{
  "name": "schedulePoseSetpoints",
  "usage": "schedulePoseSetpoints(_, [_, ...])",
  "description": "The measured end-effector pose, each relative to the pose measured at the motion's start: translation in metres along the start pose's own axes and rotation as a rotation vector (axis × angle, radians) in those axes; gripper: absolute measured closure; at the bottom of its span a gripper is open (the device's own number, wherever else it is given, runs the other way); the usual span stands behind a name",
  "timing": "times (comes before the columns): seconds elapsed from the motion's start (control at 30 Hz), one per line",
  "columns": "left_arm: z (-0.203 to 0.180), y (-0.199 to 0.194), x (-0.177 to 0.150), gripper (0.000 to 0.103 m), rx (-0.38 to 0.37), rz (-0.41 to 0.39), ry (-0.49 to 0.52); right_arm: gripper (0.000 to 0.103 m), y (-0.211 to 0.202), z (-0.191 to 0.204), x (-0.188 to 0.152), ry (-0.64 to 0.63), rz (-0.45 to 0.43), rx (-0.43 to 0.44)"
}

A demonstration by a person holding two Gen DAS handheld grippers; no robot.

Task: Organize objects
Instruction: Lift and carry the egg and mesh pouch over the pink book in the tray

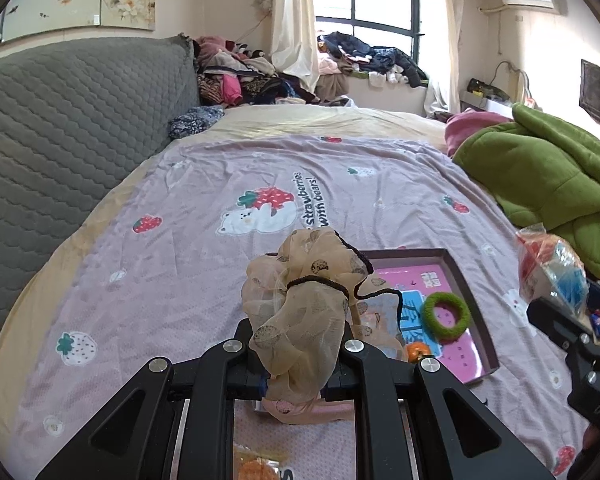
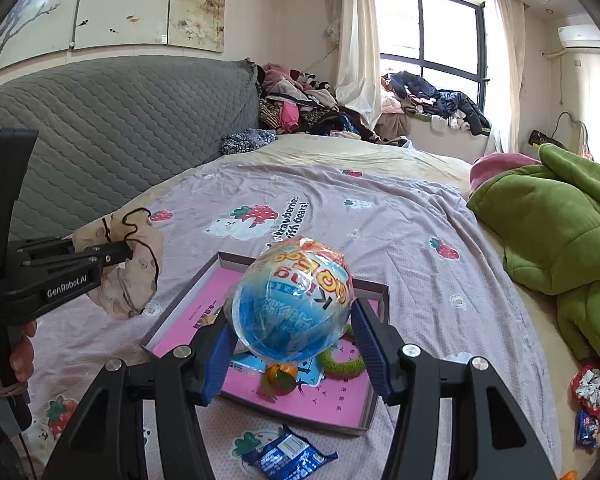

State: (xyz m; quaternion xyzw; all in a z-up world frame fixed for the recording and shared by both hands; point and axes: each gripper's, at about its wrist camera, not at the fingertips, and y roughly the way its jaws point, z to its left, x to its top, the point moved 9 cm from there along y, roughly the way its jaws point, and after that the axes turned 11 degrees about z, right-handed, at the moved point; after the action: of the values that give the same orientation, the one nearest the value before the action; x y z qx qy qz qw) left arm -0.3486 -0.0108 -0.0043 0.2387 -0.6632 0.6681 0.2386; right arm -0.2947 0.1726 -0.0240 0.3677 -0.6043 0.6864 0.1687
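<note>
My left gripper (image 1: 296, 356) is shut on a beige mesh scrunchie (image 1: 304, 304) with a black cord, held above the bed left of the tray; it also shows in the right wrist view (image 2: 132, 264). My right gripper (image 2: 292, 320) is shut on a plastic-wrapped blue and orange ball (image 2: 292, 300), held over a shallow box tray (image 2: 180, 312) with a pink liner. The wrapped ball also shows in the left wrist view (image 1: 552, 272). In the tray lie a green hair ring (image 1: 446, 316) and a small orange toy (image 2: 280, 378).
A blue snack packet (image 2: 288, 458) lies on the strawberry-print bedsheet (image 2: 340, 216) in front of the tray. More wrapped snacks (image 2: 588, 404) lie at the right. A green blanket (image 2: 560, 240) is heaped on the right. A grey quilted headboard (image 1: 60, 128) stands at the left.
</note>
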Motion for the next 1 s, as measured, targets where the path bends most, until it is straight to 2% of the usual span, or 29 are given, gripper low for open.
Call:
schedulePoseSetpoints(0.47, [-0.002, 0.042, -0.008, 0.086, 0.02, 0.04, 0.005, 0.046, 0.035, -0.007, 0.001, -0.003, 0.019, 0.002])
schedulePoseSetpoints(0.57, [-0.001, 0.052, -0.011, 0.086, 0.003, 0.051, -0.003, 0.046, 0.046, -0.014, -0.002, 0.003, 0.034, -0.006])
schedulePoseSetpoints(1.0, [0.0, 0.115, -0.037, 0.085, 0.029, 0.133, 0.007, 0.046, 0.093, -0.021, -0.029, -0.017, 0.139, -0.036])
